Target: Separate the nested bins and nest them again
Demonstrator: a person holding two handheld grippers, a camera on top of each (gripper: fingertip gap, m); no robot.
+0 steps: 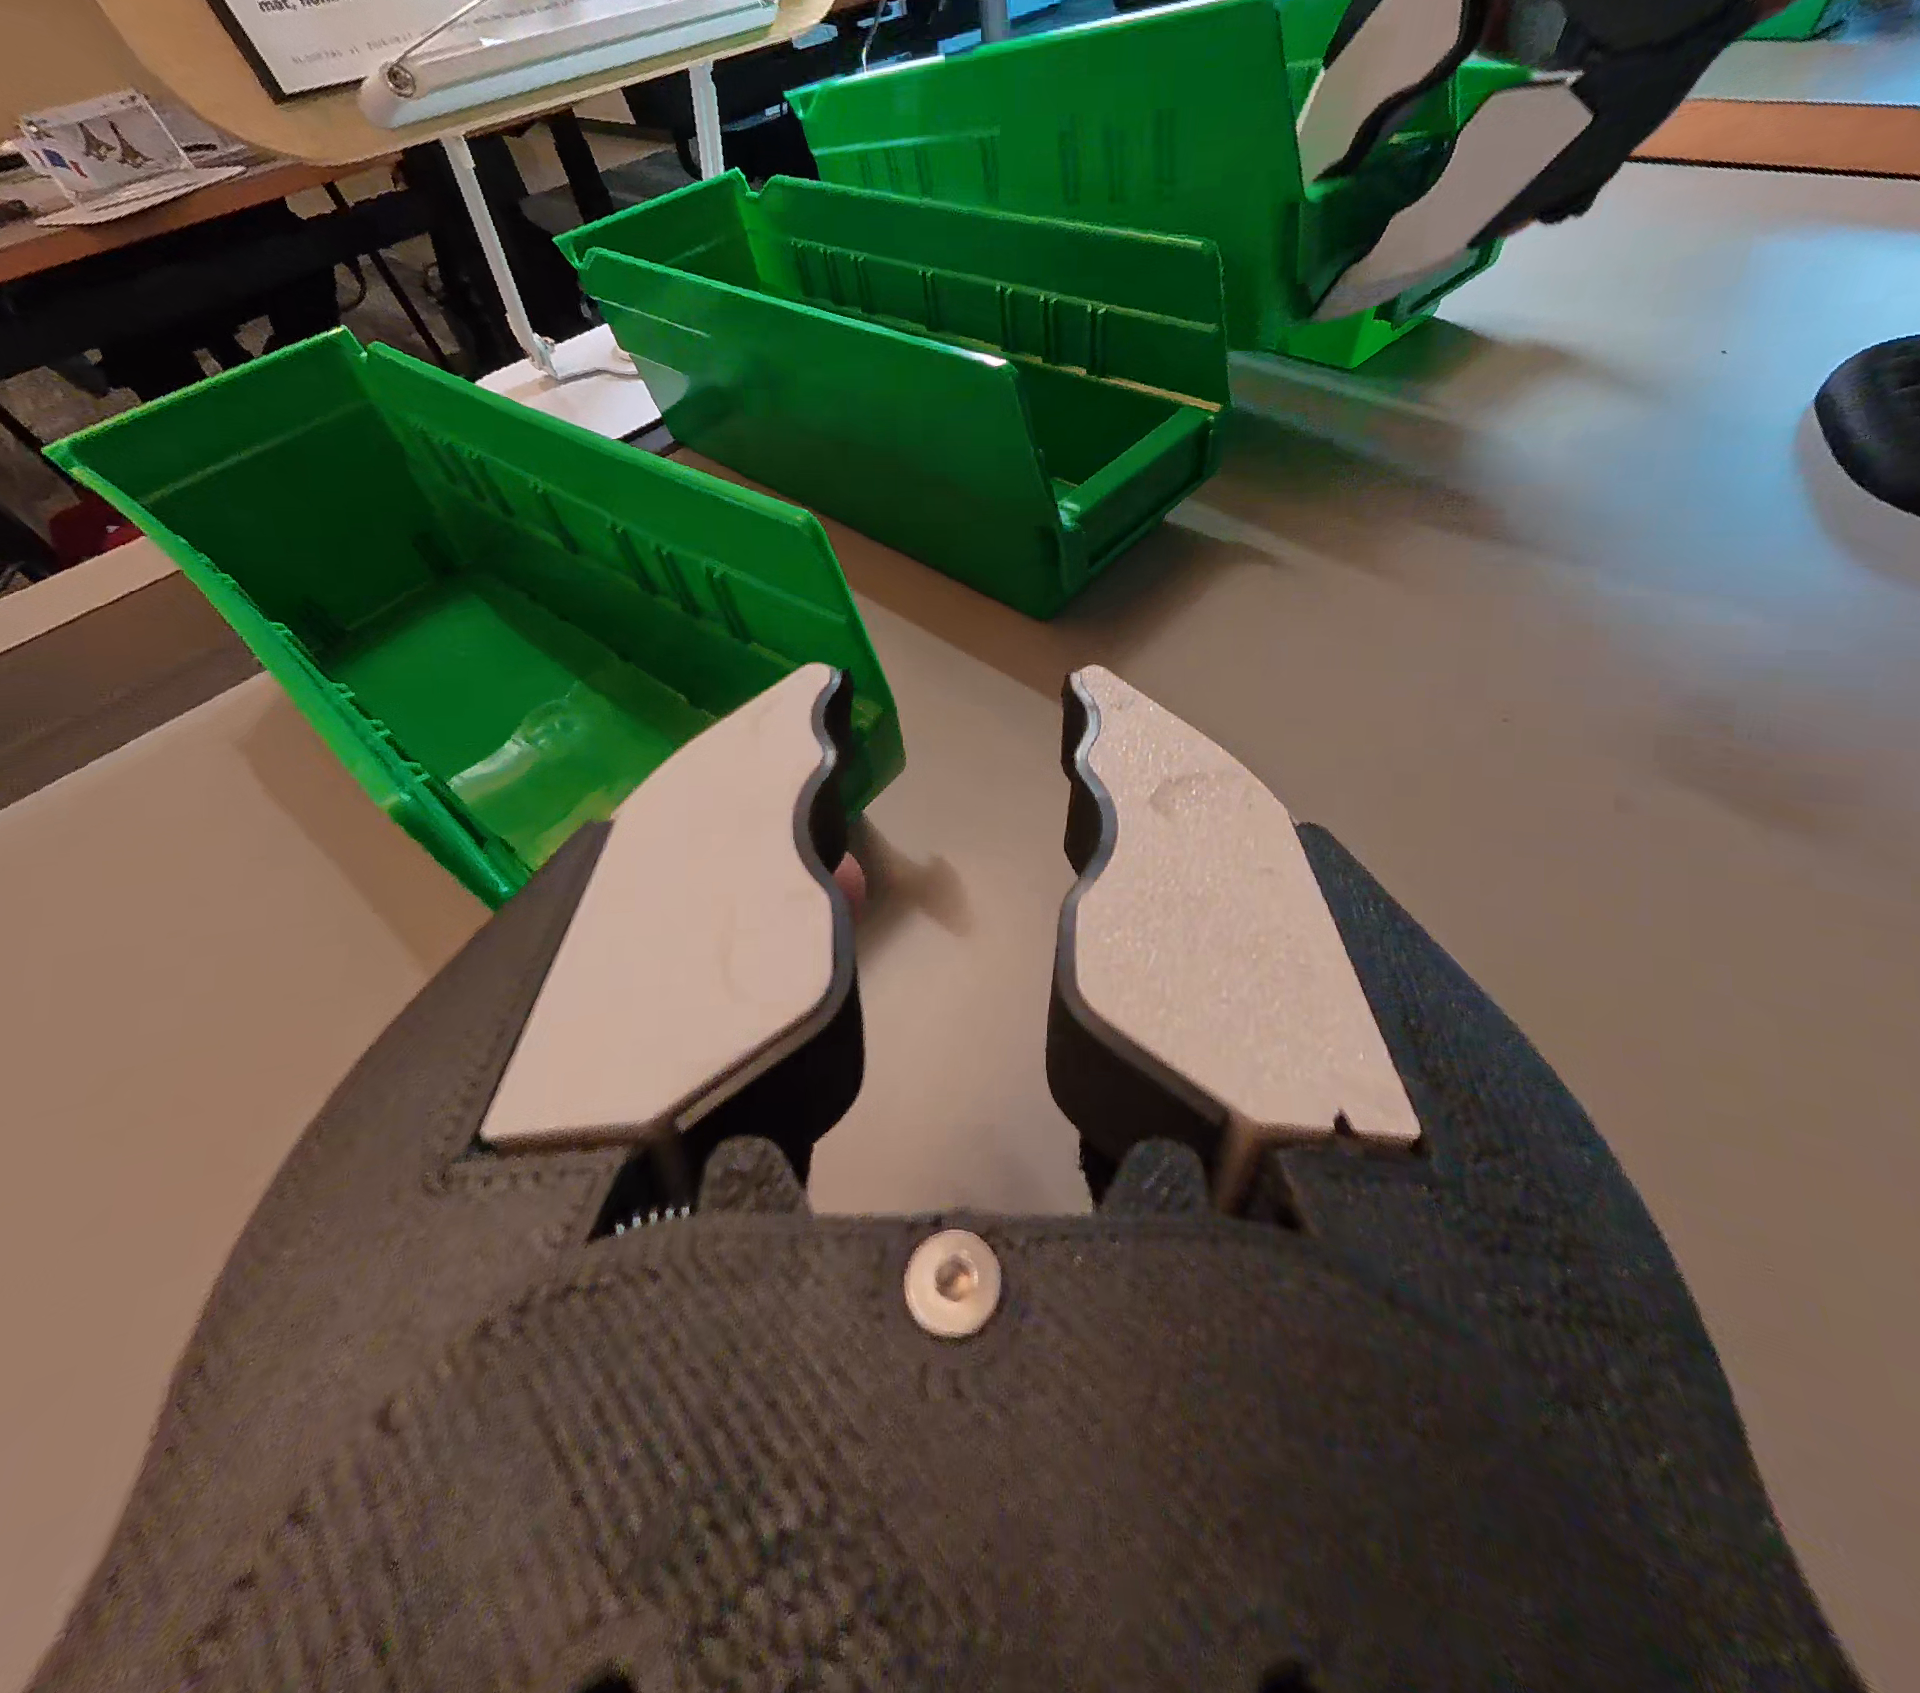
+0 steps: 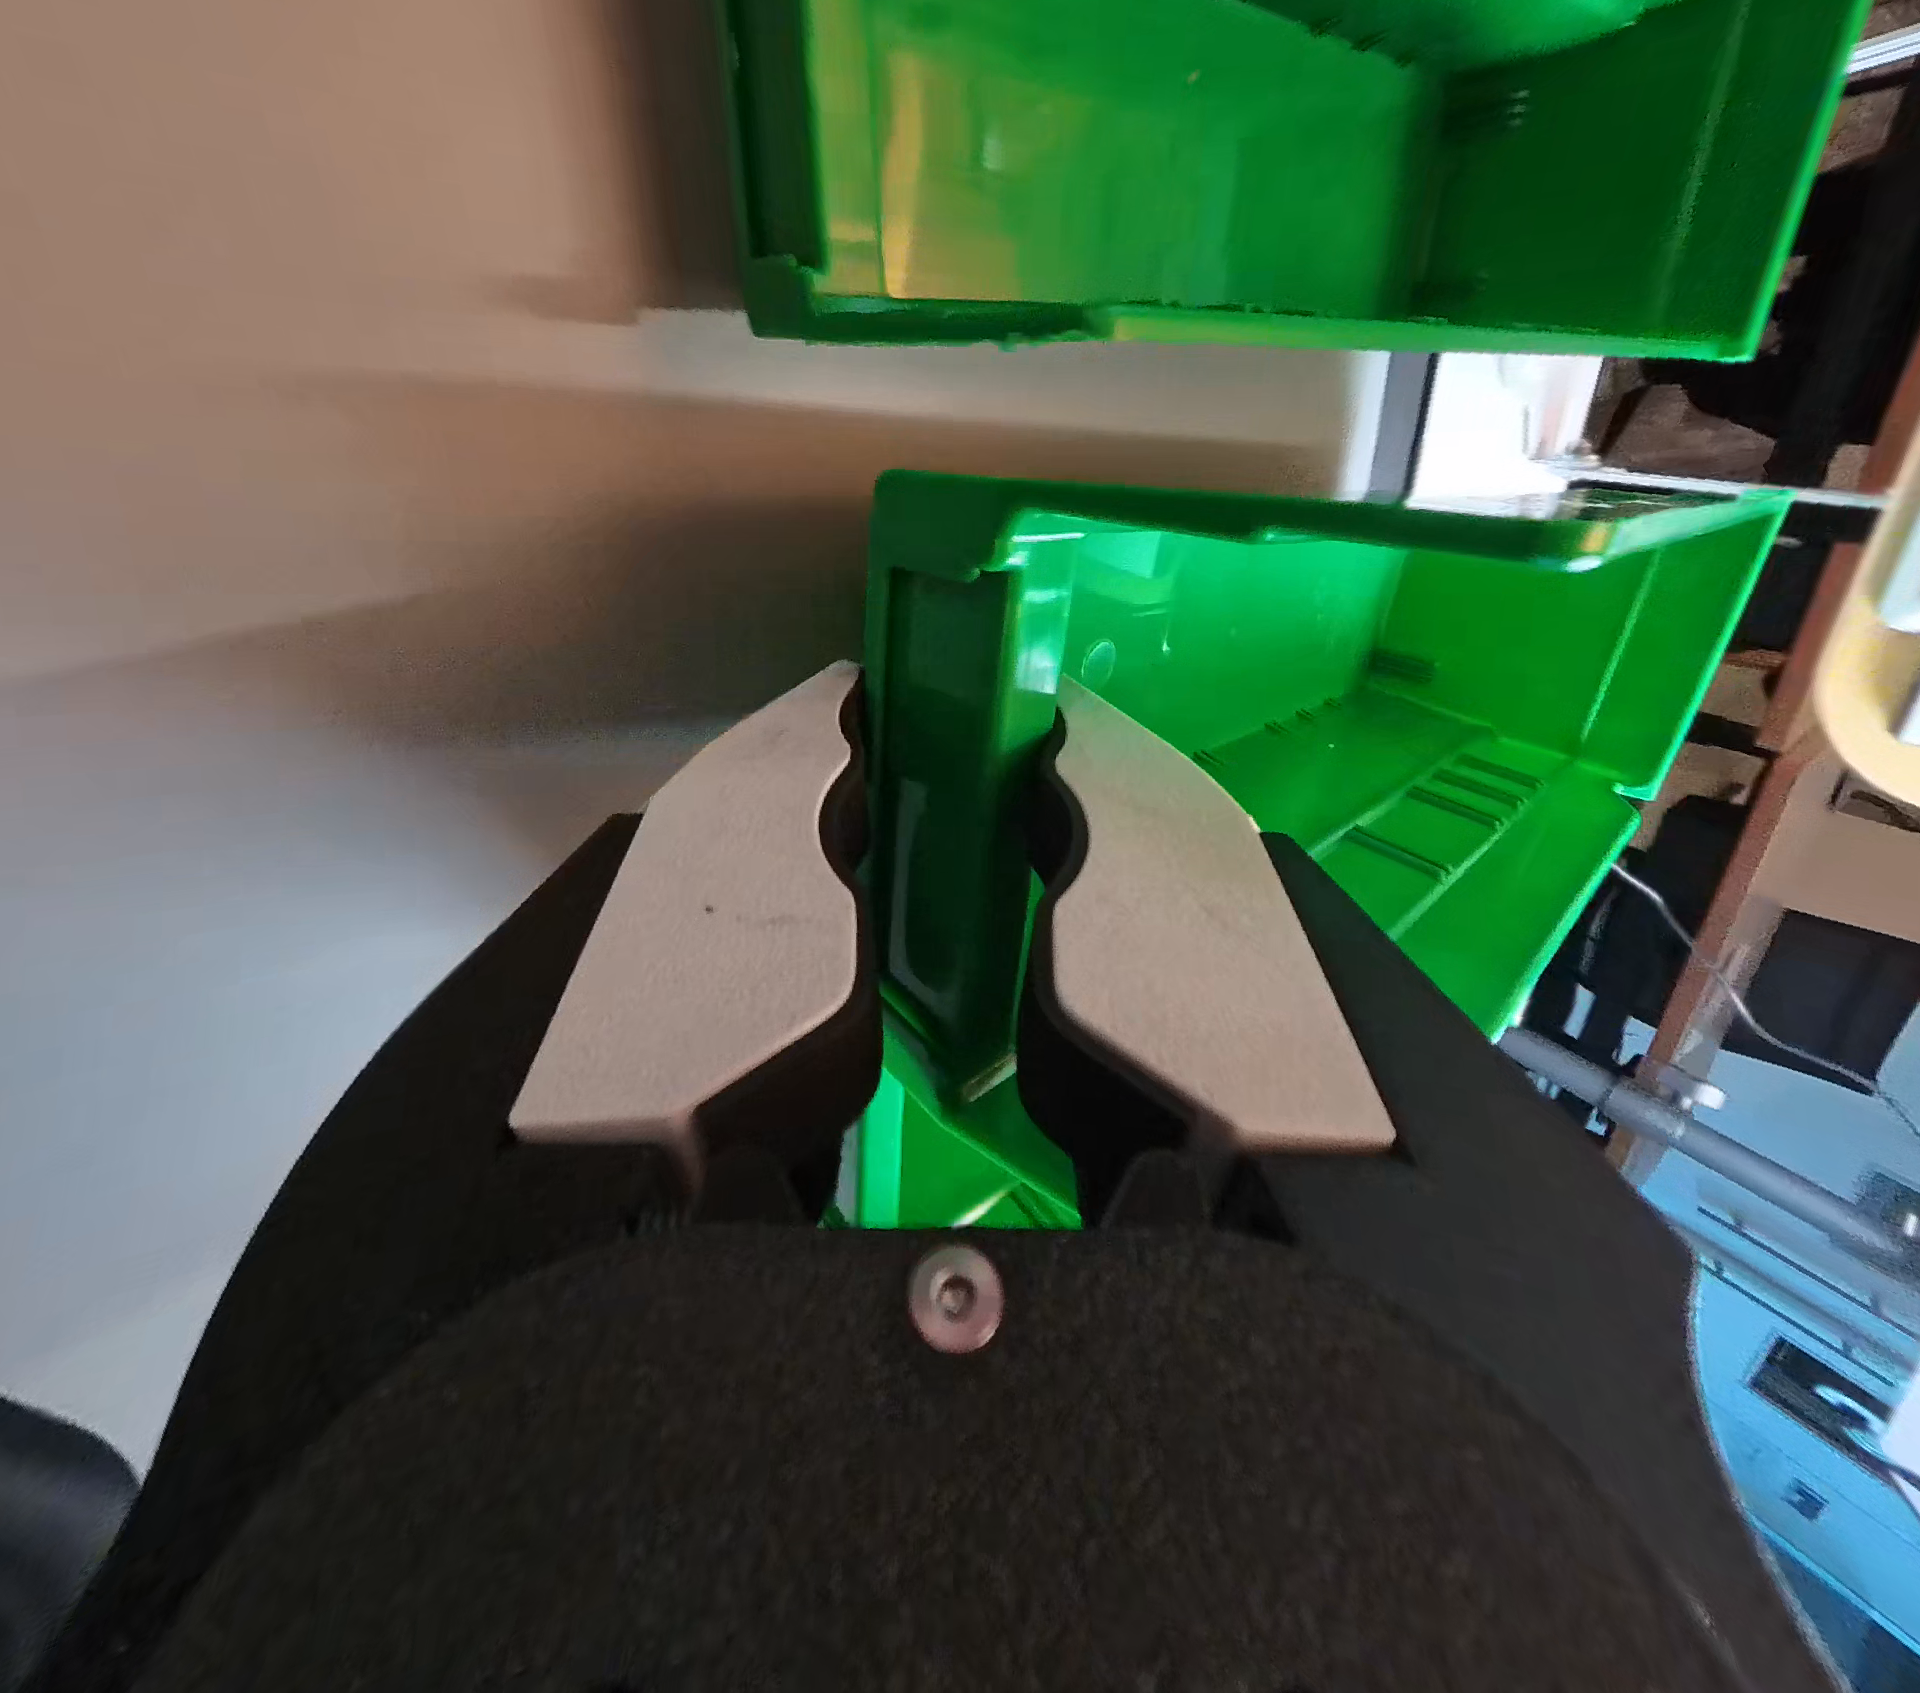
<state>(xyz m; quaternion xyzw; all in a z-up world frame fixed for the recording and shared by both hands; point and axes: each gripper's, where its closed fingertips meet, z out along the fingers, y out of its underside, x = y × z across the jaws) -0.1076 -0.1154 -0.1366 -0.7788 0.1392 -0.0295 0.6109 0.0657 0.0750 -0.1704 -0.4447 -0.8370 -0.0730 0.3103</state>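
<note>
Green plastic bins, three in view, standing apart on the grey mat [image 1: 1455, 708].

We are clamping our right gripper [image 2: 951, 812] on the far green plastic bin [image 1: 1060, 157] front lip; our left gripper [image 1: 956, 770] is hovering spread, empty, beside the near green plastic bin [image 1: 436, 604]; the middle green plastic bin [image 1: 883, 396] is sitting between.

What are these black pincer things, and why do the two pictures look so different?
No robot here: a person holds one pair of hand-held tongs in each hand, and each pair carries a camera looking along its two fingers. So each picture is one hand's view.

The left view shows the left tongs open over the table, holding nothing. Three green bins are visible in it: a near bin, a middle bin and a far bin.

The right tongs, also seen far off in the left view, are turned sideways, so their own picture looks rotated. There the right tongs are shut on the front lip of the far bin.
</note>
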